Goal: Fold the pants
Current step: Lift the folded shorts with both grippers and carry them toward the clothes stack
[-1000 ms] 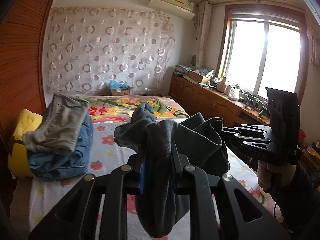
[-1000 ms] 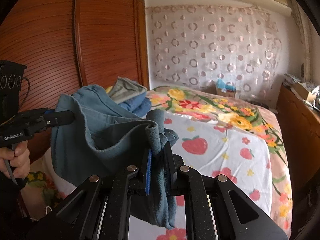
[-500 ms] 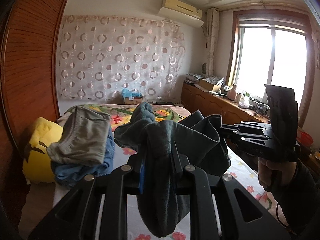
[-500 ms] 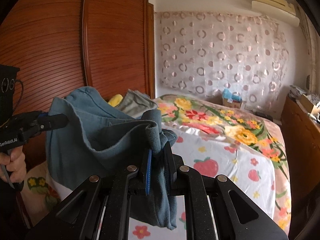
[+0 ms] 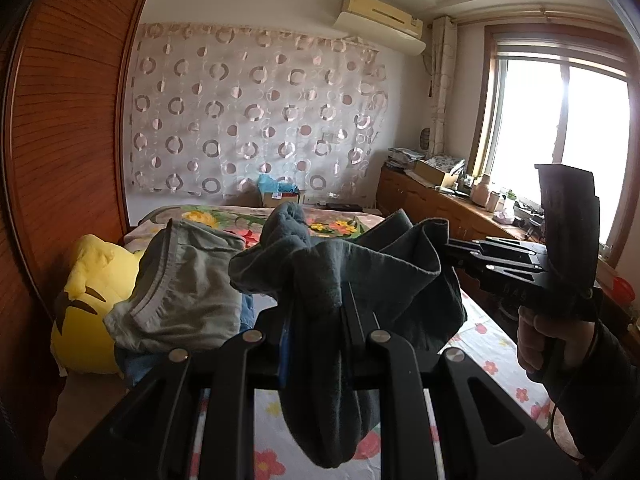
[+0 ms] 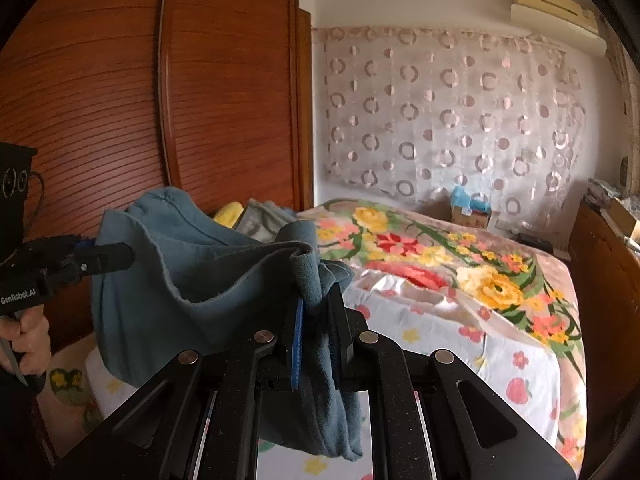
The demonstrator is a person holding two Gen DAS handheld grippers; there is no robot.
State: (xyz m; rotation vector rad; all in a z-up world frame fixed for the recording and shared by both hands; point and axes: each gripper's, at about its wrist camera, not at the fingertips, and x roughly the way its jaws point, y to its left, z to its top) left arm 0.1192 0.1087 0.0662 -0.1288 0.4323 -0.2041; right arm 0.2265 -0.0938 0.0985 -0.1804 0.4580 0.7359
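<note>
- Left gripper [image 5: 316, 312]: jaws nearly closed, a bunched edge of the dark teal pants [image 5: 360, 276] is clamped betw. them; cloth hangs below the fingers.
- Right gripper [image 6: 316, 316]: same state, narrow gap, pinched on another part of the pants' edge; its body is also seen in the left wrist view, held by a hand [image 5: 540, 340].
- Pants are held in the air betw. both grippers, above the bed [image 6: 460, 340], sagging in the middle; not yet laid flat.
- Risk: thick wad on the left side could slip if only outer layers are caught; one corner would then drop and the fold line would be lost.
- Risk: slack in the middle may land creased if lowered w/o being pulled taut.
- Risk: hanging cloth could be dragged over the stacked clothes [image 5: 188, 284] near the yellow plush [image 5: 88, 304] at the bed's left edge, and the pile upset.
- Surface: soft bed w/ floral and strawberry-print sheet; free area lies on the right.
- Room: wooden wardrobe [image 6: 160, 120], circle-pattern curtain [image 5: 248, 120], AC unit [image 5: 380, 20], window [image 5: 560, 140], cluttered sideboard [image 5: 440, 192].
</note>
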